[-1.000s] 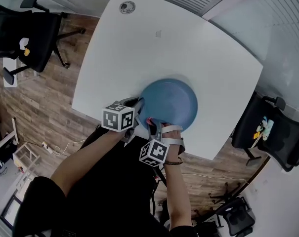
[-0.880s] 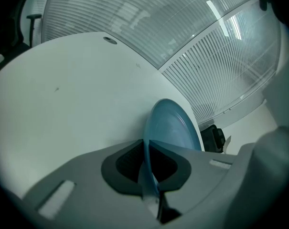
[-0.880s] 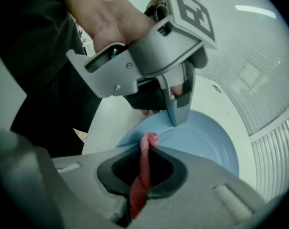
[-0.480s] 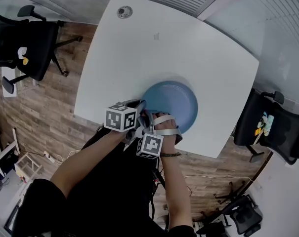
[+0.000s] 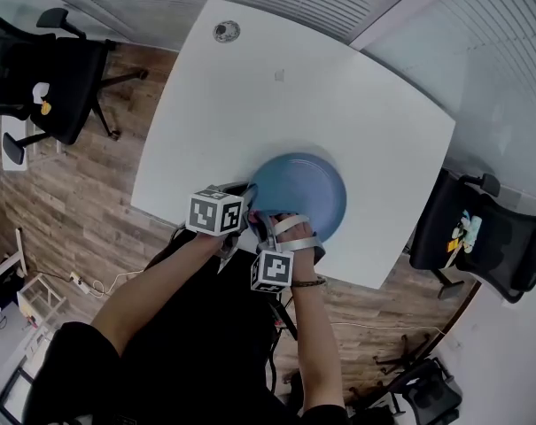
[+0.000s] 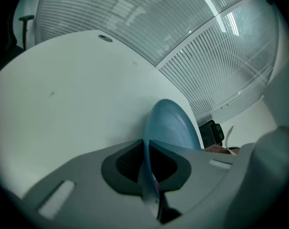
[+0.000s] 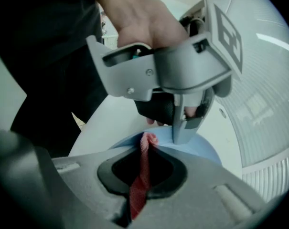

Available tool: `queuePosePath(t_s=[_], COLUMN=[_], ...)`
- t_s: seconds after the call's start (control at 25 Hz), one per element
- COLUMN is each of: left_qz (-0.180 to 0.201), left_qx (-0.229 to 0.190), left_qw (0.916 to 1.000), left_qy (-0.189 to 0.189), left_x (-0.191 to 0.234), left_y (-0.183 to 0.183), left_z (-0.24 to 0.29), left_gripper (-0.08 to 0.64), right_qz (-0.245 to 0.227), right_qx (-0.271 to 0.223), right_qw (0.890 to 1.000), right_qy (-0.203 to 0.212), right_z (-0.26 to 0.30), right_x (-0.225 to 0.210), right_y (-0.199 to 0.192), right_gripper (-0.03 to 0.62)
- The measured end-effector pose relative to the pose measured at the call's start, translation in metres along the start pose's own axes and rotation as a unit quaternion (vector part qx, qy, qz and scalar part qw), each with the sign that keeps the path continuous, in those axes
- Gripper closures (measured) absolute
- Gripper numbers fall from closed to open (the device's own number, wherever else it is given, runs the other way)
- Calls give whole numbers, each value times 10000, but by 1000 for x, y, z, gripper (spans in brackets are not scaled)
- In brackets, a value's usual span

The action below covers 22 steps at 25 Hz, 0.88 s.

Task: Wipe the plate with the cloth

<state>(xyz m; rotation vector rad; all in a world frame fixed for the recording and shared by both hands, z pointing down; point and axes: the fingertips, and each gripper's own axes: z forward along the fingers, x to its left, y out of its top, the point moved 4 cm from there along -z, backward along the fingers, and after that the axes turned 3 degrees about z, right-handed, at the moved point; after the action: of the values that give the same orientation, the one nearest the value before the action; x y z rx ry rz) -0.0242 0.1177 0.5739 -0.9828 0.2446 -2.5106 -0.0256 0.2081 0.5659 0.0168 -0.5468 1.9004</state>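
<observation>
Plate: a blue plate [image 5: 303, 189] is seen on the white table [image 5: 338, 96], near the table edge closest to the person; whether its near side is lifted cannot be told.
Left gripper: the left gripper [image 6: 146, 149] is placed at the plate's near-left rim; its jaws are closed onto the rim, with the thin edge pinched between the pads.
Right gripper: the right gripper [image 7: 144, 156] is held over the plate's near rim, just beside the left gripper; its jaws are clamped on the cloth.
Cloth: a red mesh cloth [image 7: 142, 173] is bunched into a narrow strip between the jaws, its tip poking out over the plate's near edge; contact with the plate cannot be confirmed.
Plate handling: judged stiff, smooth and probably slippery, and breakable if dropped. It is best taken at the rim, as is done here, so that the face is left free.
Cloth handling: judged soft, light and limp. It is best gripped at a bunched fold with a loose end left out for rubbing.
Risk: the plate could be slid or tipped if it is pressed far from the held rim.
</observation>
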Motion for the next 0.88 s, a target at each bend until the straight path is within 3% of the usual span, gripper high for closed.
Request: queuePosePath(t_s=[0.28,0.48,0.72,0.88], left_qz=[48,81,167,244], left_qx=[-26,-24,-19,-26], left_qw=[10000,10000,9998,9997], left_qy=[-20,-10,-68,-39], left_x=[6,5,5,4], left_y=[-2,-3,-4,-2], left_z=[-5,-5,-7,-6], left_gripper=[543,543,543,543], right_qz=[-398,-162,61,585], right_qx=[141,98,-58,-141], right_qw=[9979,9978,9967,9946], right_qy=[499,632,811,842], right_z=[-20,-25,-16,-9], right_x=[40,47,38,15], right_y=[-24,-39,-25,-11], right_gripper=[578,578,577,577])
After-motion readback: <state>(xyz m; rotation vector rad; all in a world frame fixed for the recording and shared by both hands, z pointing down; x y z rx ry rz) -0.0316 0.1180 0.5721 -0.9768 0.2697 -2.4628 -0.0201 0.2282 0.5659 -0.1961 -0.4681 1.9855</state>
